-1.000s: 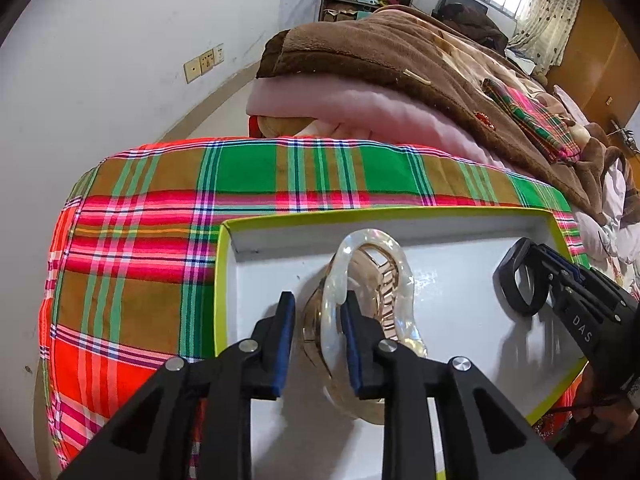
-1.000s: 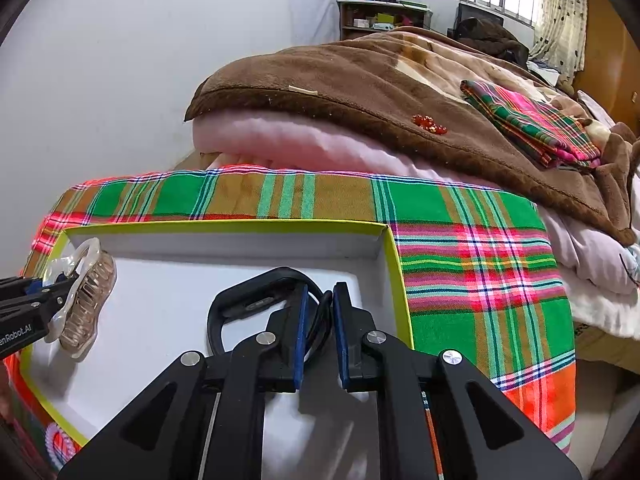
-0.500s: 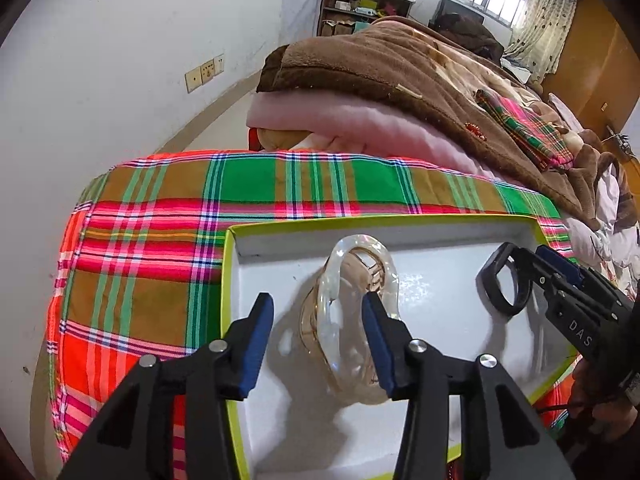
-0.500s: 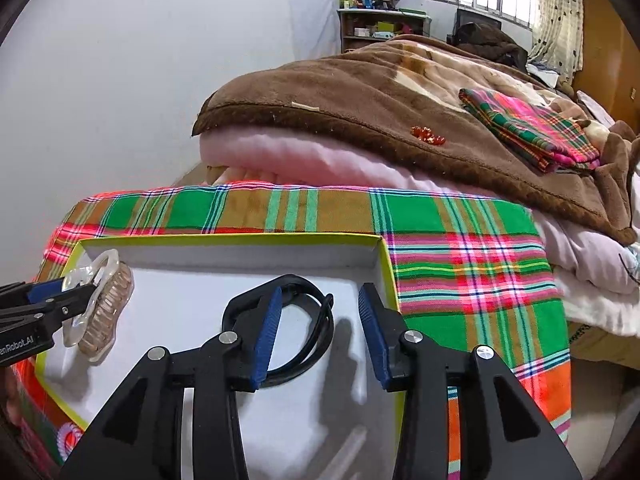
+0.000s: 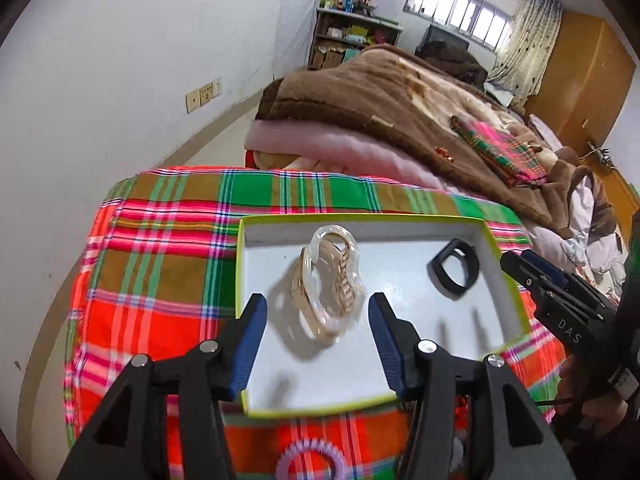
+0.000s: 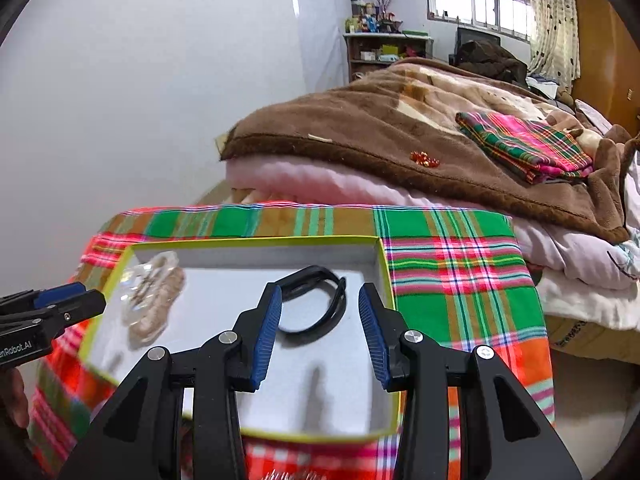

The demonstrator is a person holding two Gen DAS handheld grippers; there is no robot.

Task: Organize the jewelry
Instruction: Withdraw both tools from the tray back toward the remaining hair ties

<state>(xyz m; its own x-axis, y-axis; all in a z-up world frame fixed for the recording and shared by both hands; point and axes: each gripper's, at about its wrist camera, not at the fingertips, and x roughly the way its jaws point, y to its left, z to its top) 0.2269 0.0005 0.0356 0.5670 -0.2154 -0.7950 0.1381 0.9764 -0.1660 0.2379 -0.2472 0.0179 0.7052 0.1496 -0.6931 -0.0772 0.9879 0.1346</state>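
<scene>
A clear and gold bracelet (image 5: 330, 284) lies in the left half of a white box with a yellow-green rim (image 5: 360, 218). A black band (image 5: 454, 266) lies in the box's right half. My left gripper (image 5: 316, 320) is open and empty, raised just in front of the clear bracelet. My right gripper (image 6: 320, 316) is open and empty, raised in front of the black band (image 6: 316, 304). The clear bracelet (image 6: 154, 300) and box rim (image 6: 256, 242) also show in the right wrist view. The right gripper's fingers (image 5: 552, 292) show at the box's right edge in the left wrist view.
The box sits on a plaid cloth (image 5: 160, 260) over a small table. A bed with a brown blanket (image 5: 380, 104) and pink bedding (image 6: 320, 184) lies right behind. A white wall (image 5: 120, 60) is at the left. A purple toothed ring (image 5: 310, 460) lies near the front edge.
Both grippers have opened, let go of the clear bracelet and the black band, and pulled back and up. Both pieces now lie in the box.
</scene>
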